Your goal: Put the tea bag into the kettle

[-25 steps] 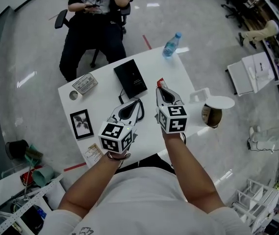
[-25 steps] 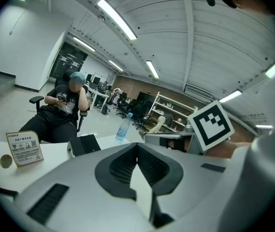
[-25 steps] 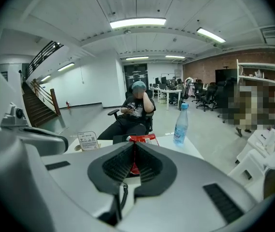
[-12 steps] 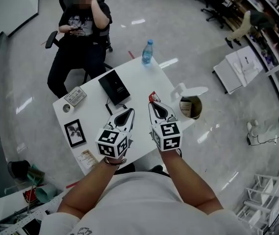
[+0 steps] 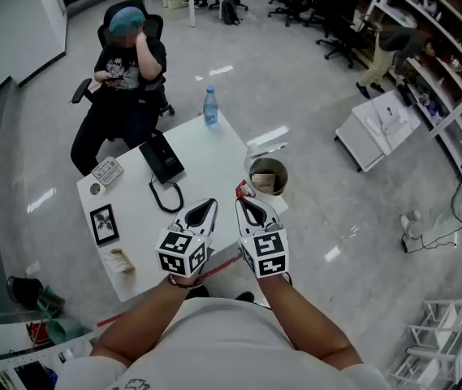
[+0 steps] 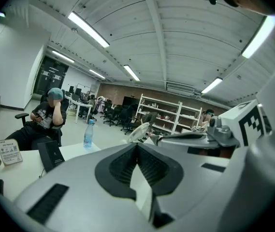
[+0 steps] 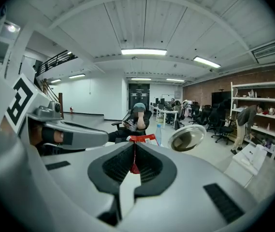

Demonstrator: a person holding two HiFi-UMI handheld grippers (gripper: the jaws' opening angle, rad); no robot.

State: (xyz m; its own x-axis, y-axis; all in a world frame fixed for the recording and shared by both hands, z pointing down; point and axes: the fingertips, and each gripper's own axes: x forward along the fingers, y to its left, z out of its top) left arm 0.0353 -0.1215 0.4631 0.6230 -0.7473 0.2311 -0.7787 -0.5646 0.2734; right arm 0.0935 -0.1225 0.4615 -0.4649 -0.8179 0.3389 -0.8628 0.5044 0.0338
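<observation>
The tea bag is a small red packet, and my right gripper is shut on it above the table's near right edge. In the right gripper view the red packet sticks up between the closed jaws of the right gripper. The kettle stands at the table's right edge with its lid flipped open, just beyond the tea bag. Its round lid shows right of the packet. My left gripper hangs beside the right one, and the left gripper is shut on nothing.
On the white table lie a black device with a cable, a water bottle, a framed picture and small cards. A person sits on a chair behind the table. Shelves stand at the right.
Both grippers have drawn back from over the table to its near edge and risen, the right one still with the tea bag. The table and kettle look smaller and further left.
</observation>
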